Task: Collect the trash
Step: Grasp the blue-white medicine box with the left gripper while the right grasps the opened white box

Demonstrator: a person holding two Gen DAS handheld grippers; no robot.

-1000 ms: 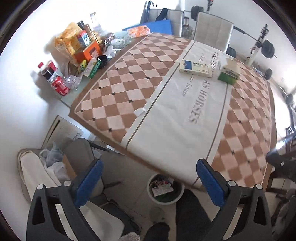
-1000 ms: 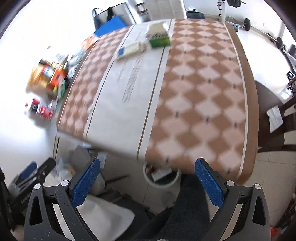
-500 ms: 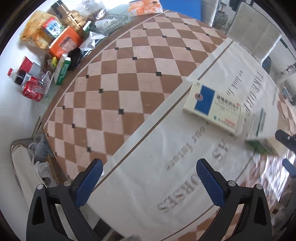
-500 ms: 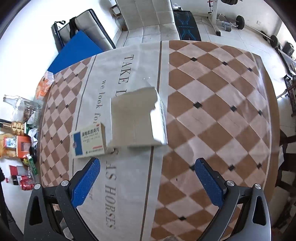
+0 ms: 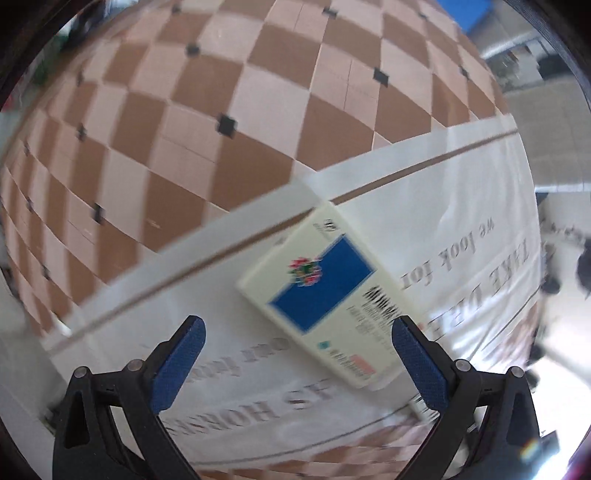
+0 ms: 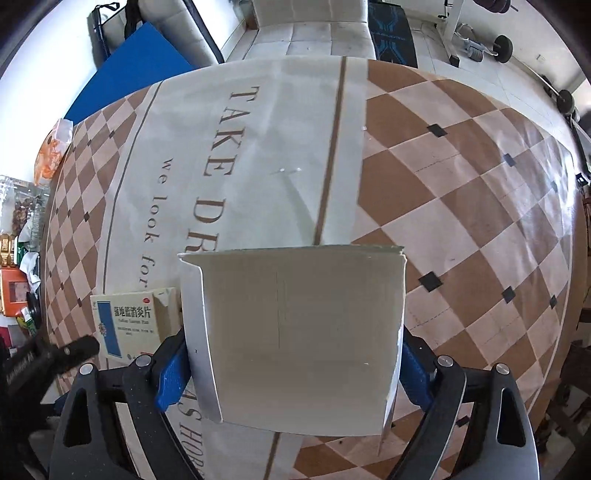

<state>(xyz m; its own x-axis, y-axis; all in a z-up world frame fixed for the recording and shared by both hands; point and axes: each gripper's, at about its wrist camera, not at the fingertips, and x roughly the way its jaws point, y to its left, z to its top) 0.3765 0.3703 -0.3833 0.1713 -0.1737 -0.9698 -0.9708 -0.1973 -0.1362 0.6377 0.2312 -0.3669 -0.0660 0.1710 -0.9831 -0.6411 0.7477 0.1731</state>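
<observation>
A cream medicine box with a blue panel lies flat on the white strip of the table cloth. My left gripper is open just above it, the box's near end between the blue pads, not touching. The box also shows in the right wrist view, with the left gripper's black tip beside it. A torn-open white carton stands between the blue pads of my right gripper. The jaws are wide and sit against or very near the carton's sides; contact is hidden.
The table has a brown and cream checked cloth with a lettered white strip. Food packets and bottles crowd its left edge. A white upholstered chair and a blue mat lie beyond the far edge.
Both grippers moved forward and down over the table. The left one came close over the medicine box. The right one came around the white carton, which now fills its jaws.
</observation>
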